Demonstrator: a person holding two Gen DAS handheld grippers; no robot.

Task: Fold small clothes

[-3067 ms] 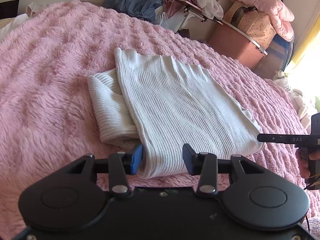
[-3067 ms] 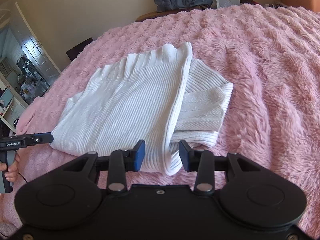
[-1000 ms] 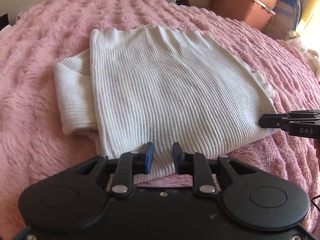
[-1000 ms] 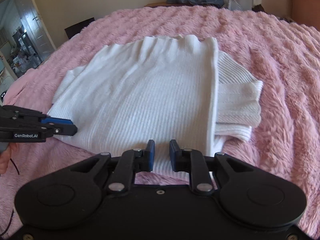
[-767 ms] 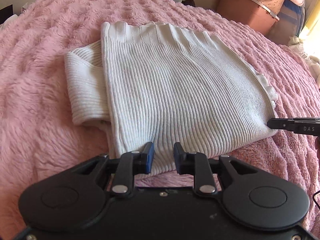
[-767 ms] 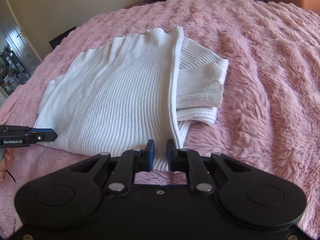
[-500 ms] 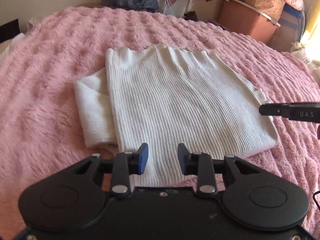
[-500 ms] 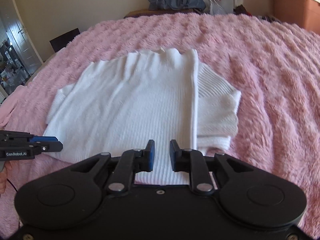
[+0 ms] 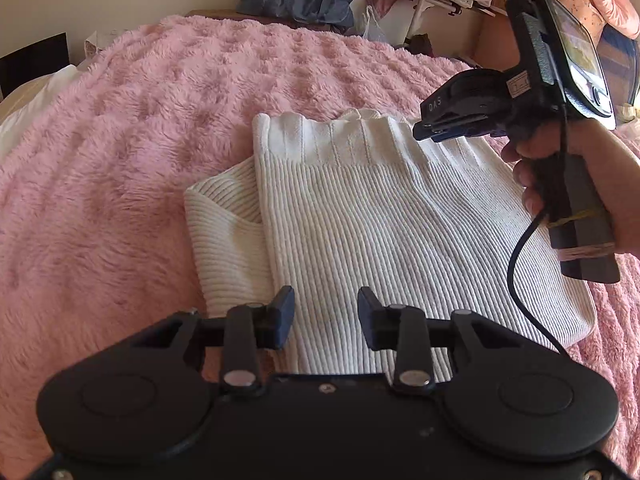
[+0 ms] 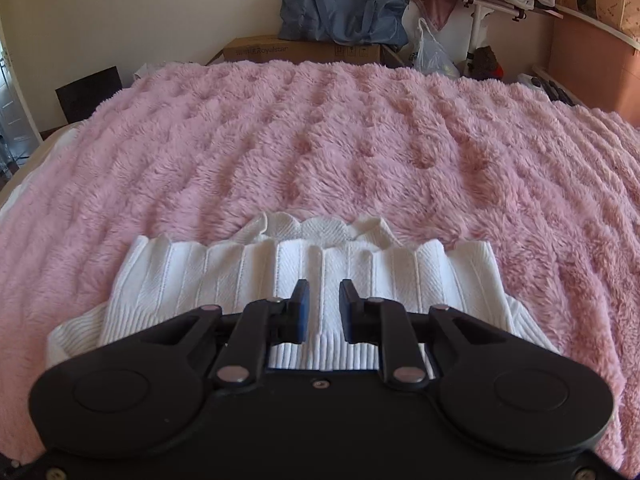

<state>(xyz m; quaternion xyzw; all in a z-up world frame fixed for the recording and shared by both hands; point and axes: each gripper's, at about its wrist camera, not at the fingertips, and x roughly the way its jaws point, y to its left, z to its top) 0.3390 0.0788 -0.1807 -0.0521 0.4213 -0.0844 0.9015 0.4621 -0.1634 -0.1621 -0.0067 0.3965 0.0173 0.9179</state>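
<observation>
A white ribbed knit sweater (image 9: 360, 216) lies folded on the pink fluffy blanket (image 9: 120, 152) that covers the bed, its wavy ribbed hem at the far end and a folded sleeve sticking out from under its left edge. The knit runs in fine lengthwise ribs, with broader ribs across the hem band; the blanket is long-piled, with rows of soft bumps. The left tongs (image 9: 325, 316) hover over the sweater's near edge, their jaws opening with a clear gap and nothing pinched between the pads. The right tongs (image 10: 323, 309), held by a hand (image 9: 568, 176) on a black grip with a trailing cable, hang above the far right part of the sweater; in their own view the jaws stand narrow, almost together, above the hem band with no cloth gripped. Beyond the bed's far edge stands a brown cardboard box (image 10: 300, 53) with a crumpled blue-grey bag (image 10: 344, 4) resting on top; what the box holds cannot be seen. To its right a thin clear plastic bag (image 10: 434, 56) sits on the floor with something pale inside, too small to make out, and a pink storage bin (image 10: 592, 68) stands at the far right.
</observation>
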